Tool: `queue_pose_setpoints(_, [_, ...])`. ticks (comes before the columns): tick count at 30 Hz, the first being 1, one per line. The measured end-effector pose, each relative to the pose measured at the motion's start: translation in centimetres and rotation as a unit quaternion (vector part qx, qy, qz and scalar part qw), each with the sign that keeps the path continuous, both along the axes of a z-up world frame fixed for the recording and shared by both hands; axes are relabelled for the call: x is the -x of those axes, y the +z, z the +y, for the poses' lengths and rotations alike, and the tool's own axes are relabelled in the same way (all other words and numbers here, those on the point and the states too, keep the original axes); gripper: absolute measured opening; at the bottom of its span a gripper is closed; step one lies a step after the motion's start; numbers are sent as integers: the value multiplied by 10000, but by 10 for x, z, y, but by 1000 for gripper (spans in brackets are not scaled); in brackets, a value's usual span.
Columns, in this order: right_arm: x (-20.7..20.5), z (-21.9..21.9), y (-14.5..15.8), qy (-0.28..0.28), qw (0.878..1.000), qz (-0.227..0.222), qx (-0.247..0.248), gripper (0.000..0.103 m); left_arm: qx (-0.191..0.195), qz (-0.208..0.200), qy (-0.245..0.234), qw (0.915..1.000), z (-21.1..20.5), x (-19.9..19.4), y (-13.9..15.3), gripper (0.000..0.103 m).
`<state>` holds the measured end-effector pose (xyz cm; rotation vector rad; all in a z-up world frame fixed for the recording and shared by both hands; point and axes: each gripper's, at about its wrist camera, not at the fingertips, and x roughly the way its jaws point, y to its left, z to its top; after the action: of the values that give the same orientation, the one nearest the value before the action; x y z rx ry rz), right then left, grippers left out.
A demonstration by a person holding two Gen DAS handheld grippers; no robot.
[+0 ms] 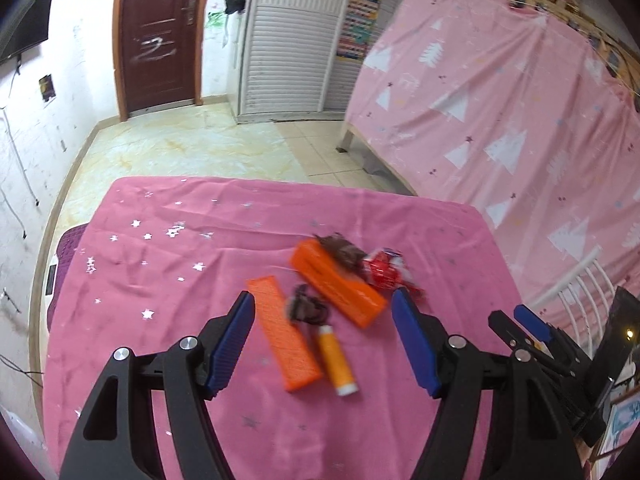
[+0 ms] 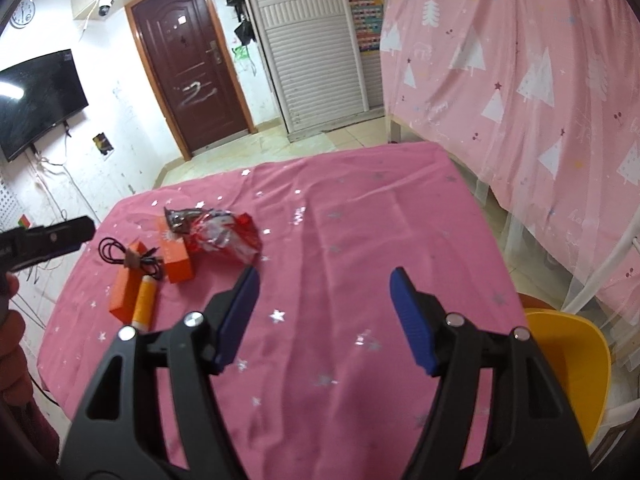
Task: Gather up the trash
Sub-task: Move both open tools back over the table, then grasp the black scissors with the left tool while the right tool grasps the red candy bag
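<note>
Right wrist view: red wrapper (image 2: 228, 236) crumpled on pink tablecloth (image 2: 360, 240), touching brown wrapper (image 2: 180, 216) and orange box (image 2: 176, 258); black cable (image 2: 128, 258), second box (image 2: 126, 292) and orange tube (image 2: 145, 300) just beside. Clustered together, probably for sorting trash from keepers. Yellow bin (image 2: 568, 360), possibly the target, off the table's right edge. Right gripper (image 2: 324, 284) hovering above cloth, jaws spread, empty. Left gripper (image 1: 324, 308) likewise wide, poised over the tube, holding nothing.
</note>
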<state>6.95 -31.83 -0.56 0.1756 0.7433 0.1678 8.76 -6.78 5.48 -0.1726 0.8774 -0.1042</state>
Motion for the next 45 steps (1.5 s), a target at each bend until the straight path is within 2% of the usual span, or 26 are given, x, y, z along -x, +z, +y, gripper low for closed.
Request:
queue_pose_setpoints(7, [-8,16,-1,141,9998,77,87,65,-54,262,109,9996,15,-19,-17,65])
queue_pose_setpoints(12, [-13,23,-2,200,9996,125,126,67,-125,394,-31,9991,11,-27,-28,65])
queue_pose_setpoints(15, [-16,27,-2,241,9995,140,144,68,-166,409,-98,9990,8,-30,-32,59])
queue_pose_setpoints(18, [-22,35,1,328,9992,135,185,68,-277,364,-208,9987,4,-30,-36,45])
queue_pose_setpoints(19, [-24,38,2,359,9991,131,188,68,-303,371,-248,9985,3,-31,-37,38])
queue_pose_setpoints(21, [-29,45,4,428,9988,133,186,68,-294,403,-319,9982,1,-33,-40,30])
queue_pose_setpoints(23, [-34,52,5,503,9984,140,212,68,-299,418,-371,9980,0,-34,-43,15])
queue_pose_setpoints(25, [-41,60,6,603,9978,161,212,68,-306,406,-440,9977,-2,-35,-45,10])
queue_pose_setpoints(34, [-71,84,-3,957,9945,434,-34,68,-250,307,-545,9977,0,-35,-47,9])
queue_pose_setpoints(41, [-90,89,-17,783,9940,759,-10,67,-181,285,-584,9977,4,-34,-47,9])
queue_pose_setpoints(45, [-91,87,-21,750,9940,797,69,45,-183,265,-588,9977,5,-33,-46,9])
